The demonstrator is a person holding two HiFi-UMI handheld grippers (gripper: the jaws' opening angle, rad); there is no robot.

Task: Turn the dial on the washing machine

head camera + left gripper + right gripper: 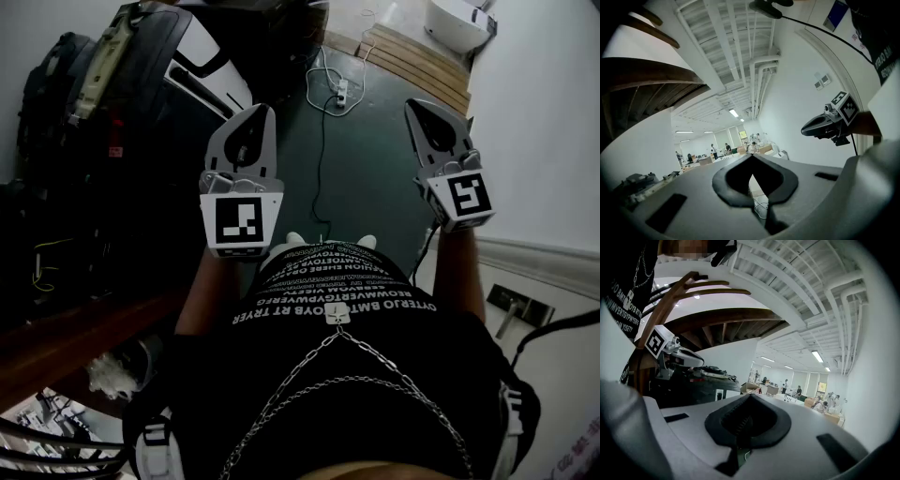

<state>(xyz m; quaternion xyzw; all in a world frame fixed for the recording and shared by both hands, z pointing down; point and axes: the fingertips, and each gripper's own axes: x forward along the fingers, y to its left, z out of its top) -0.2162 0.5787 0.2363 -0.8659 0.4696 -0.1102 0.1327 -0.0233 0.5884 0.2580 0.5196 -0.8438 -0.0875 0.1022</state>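
Dial not in sight yet: our left gripper [251, 122] at eleven o'clock and right gripper [427, 114] at one are closed, empty; we judge approach comes next.

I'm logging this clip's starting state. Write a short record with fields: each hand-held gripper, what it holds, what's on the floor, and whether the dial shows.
left hand-held gripper: shut, empty, held level
right hand-held gripper: shut, empty, held level
floor: dark green
power strip: on the floor, with a cable running toward the person
planks: wooden, beyond the power strip
dial: not seen in any view
task stage: turning not yet begun
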